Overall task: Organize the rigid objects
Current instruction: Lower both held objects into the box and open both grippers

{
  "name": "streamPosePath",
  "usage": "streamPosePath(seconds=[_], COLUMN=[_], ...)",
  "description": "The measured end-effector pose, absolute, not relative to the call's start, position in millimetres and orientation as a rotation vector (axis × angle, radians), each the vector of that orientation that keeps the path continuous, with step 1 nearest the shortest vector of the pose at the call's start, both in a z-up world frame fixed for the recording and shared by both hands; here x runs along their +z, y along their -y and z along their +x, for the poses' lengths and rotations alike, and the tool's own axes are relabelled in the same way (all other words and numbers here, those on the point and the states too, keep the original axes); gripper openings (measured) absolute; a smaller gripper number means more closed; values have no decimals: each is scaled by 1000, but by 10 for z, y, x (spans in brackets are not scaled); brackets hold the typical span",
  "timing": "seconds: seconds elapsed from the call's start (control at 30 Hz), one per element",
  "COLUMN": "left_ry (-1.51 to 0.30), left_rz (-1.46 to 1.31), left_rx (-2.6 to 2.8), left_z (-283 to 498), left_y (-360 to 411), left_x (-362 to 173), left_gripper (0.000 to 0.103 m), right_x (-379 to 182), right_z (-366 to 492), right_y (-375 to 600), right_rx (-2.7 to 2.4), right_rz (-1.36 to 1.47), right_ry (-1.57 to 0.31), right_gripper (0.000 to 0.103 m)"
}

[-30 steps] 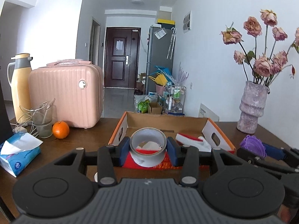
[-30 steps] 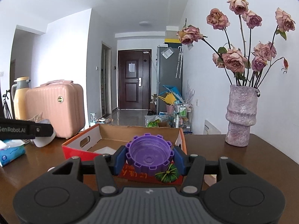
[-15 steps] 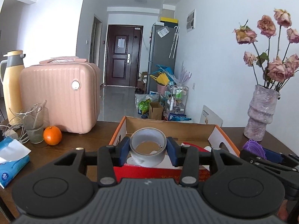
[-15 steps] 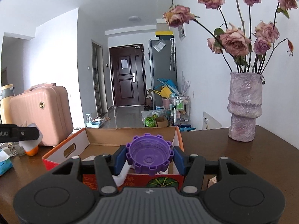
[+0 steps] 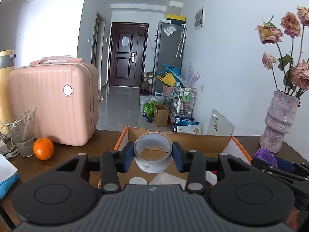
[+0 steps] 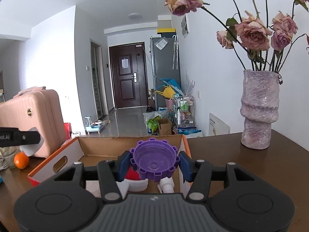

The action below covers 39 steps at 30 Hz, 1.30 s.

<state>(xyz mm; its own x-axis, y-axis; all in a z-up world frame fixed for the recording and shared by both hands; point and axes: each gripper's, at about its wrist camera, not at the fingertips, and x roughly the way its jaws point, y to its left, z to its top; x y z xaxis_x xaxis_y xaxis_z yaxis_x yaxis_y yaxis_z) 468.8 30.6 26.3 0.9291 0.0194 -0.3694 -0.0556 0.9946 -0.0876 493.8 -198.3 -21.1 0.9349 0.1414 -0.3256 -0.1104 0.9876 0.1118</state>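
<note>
Left wrist: tape roll [image 5: 153, 154] clenched, purple cap [image 6: 154, 161] gripped likewise, both now carried over the cardboard box [image 5: 202, 143], ready for dropping.

The box [image 5: 179, 141] sits mid-bench [image 5: 108, 135], and everything reads off it. Left of the box stands the suitcase [image 5: 52, 104], with the orange [image 5: 43, 148] and a glass [image 5: 22, 133] in front of it. Right of the box, the vase [image 6: 258, 112] stands well apart. Above the box hang the tape roll [image 5: 153, 152], in the left tongs [image 5: 153, 155], and the cap [image 6: 154, 159] (over the box's right wall) in the right tongs [image 6: 154, 164]. Behind the box, the door [image 5: 126, 54].
</note>
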Motion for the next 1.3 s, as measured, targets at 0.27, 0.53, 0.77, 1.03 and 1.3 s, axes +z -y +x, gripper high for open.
streamPosePath(seconds=[0.27, 0.53, 0.77, 1.03, 1.3], left_ry=[-405, -441, -489, -542, -515], left_rz=[-70, -48, -27, 3, -14], left_rx=[41, 60, 63, 46, 77], left_z=[5004, 5303, 5481, 5571, 5517], left_y=[-272, -315, -313, -256, -306], left_x=[193, 89, -19, -171, -153], left_gripper=[43, 43, 43, 44, 92], right_x=[-233, -290, -337, -387, -382], right_z=[5255, 5456, 5562, 5577, 5550], right_y=[1861, 1769, 1745, 1735, 1750], right_rx=[132, 140, 145, 156, 155], right_rz=[80, 35, 21, 15, 24], right_ry=[-364, -392, -432, -463, -461], right_gripper=[53, 53, 53, 53, 75])
